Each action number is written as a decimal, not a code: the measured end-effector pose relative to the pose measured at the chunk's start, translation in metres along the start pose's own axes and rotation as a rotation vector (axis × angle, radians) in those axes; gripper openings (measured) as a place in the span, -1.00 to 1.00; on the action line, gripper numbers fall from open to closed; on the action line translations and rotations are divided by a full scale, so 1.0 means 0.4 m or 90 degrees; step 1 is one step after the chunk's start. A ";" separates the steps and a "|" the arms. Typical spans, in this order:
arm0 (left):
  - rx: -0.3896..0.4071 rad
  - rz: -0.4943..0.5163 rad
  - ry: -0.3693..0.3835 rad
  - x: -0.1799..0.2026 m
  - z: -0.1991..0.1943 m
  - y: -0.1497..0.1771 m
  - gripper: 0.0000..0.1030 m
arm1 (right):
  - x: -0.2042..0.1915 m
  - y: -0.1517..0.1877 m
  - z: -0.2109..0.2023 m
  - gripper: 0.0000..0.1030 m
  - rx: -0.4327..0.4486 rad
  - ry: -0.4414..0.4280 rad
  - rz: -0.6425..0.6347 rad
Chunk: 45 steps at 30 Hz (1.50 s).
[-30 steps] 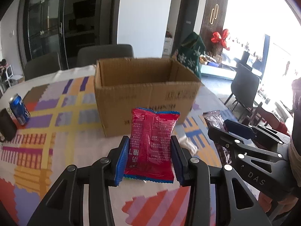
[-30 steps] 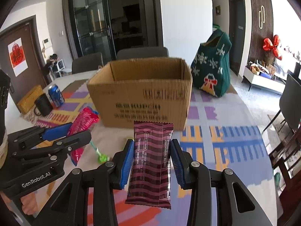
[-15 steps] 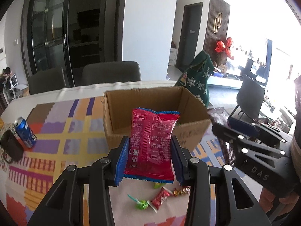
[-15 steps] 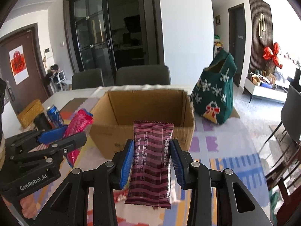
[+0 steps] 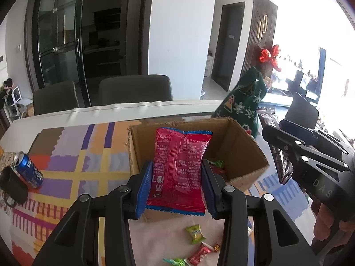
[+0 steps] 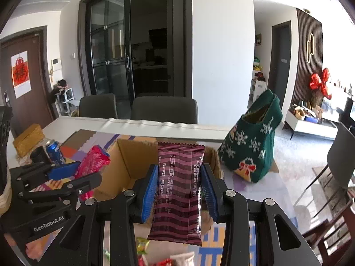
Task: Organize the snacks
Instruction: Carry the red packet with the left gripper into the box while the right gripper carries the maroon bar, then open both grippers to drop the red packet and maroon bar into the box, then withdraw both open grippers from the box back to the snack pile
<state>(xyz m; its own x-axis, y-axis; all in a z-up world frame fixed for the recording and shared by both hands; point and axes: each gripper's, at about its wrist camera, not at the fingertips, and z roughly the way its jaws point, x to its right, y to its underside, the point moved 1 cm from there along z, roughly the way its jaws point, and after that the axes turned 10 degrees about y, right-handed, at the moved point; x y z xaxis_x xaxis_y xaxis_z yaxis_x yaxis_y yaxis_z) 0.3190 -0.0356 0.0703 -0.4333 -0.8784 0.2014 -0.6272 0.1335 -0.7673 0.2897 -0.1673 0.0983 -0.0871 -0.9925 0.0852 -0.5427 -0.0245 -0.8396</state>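
Now, at nine o'clock of the open brown cardboard box [image 5: 241, 146], a blue soda can [image 5: 27, 169] stands beside a dark mug [image 5: 12, 185]. Over the box's near wall the left gripper [image 5: 176, 185] holds its blue pads clamped on the flat red foil snack packet [image 5: 177, 168]. At three o'clock, the right gripper [image 6: 179, 191] pinches a dark maroon striped wafer wrapper [image 6: 177, 190]. To drop cleanly, I'd carry both past the near rim before letting go; loose wrapped candies [image 5: 195, 232] wait at six o'clock.
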 end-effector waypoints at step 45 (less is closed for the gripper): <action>-0.017 0.031 -0.065 0.048 -0.094 0.098 0.59 | 0.007 0.097 -0.024 0.38 -0.032 -0.005 0.004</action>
<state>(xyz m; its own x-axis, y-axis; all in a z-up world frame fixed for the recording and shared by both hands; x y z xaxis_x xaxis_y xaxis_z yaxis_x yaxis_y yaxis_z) 0.2620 -0.0301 0.0671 -0.3963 -0.9127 0.0995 -0.6240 0.1883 -0.7584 0.2603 -0.1697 0.0710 -0.0845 -0.9935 0.0765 -0.5835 -0.0129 -0.8120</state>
